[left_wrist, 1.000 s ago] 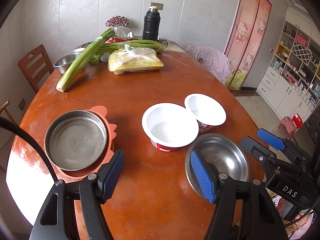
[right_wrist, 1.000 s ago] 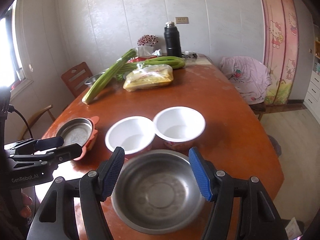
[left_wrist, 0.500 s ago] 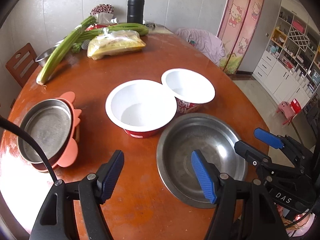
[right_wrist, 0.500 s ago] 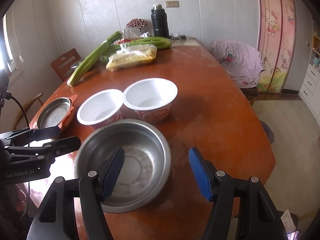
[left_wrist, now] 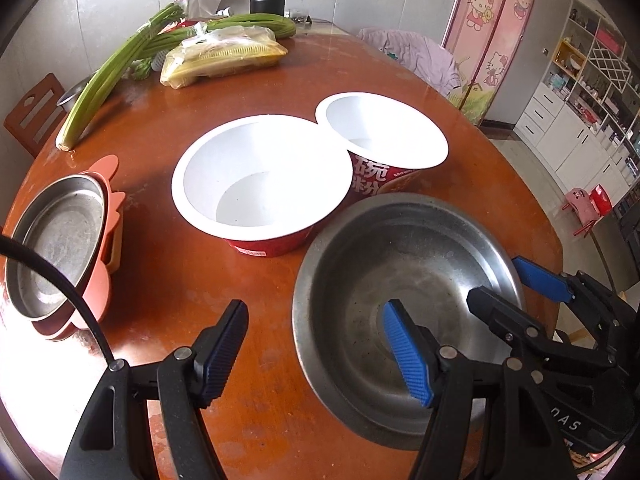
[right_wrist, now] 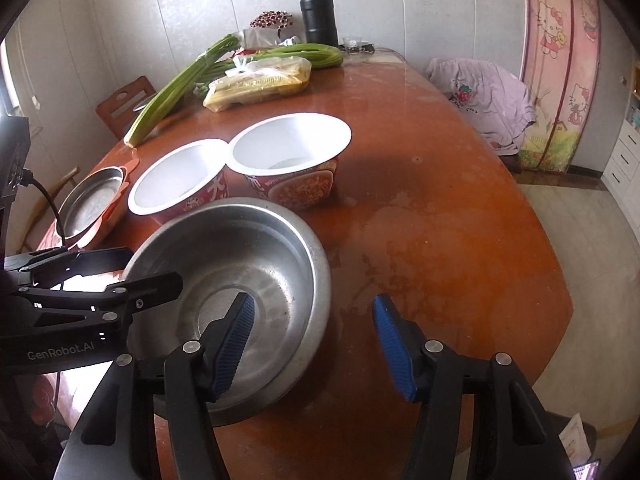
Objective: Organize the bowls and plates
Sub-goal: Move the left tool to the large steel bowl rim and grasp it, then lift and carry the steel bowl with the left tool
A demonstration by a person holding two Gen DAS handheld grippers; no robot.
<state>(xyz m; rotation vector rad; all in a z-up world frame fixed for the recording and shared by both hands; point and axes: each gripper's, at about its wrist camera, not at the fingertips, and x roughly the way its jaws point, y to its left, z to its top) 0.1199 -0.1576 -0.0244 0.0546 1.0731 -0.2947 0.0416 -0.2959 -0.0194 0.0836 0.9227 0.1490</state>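
The left claw reads "GenRobot.AI"; the right claw reads "DAS".

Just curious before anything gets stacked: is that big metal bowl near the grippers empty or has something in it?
Empty. The steel bowl sits upright, its bare bottom showing, with no food or liquid inside.

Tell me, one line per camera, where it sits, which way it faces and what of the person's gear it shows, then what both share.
Left wrist: on the left tongs, angled down at the table's near edge; the right tongs show at right.
Right wrist: on the right tongs, angled down along the table; the left tongs enter from the left.
Shared: steel bowl, two white cup bowls, steel plate on its pink tray.
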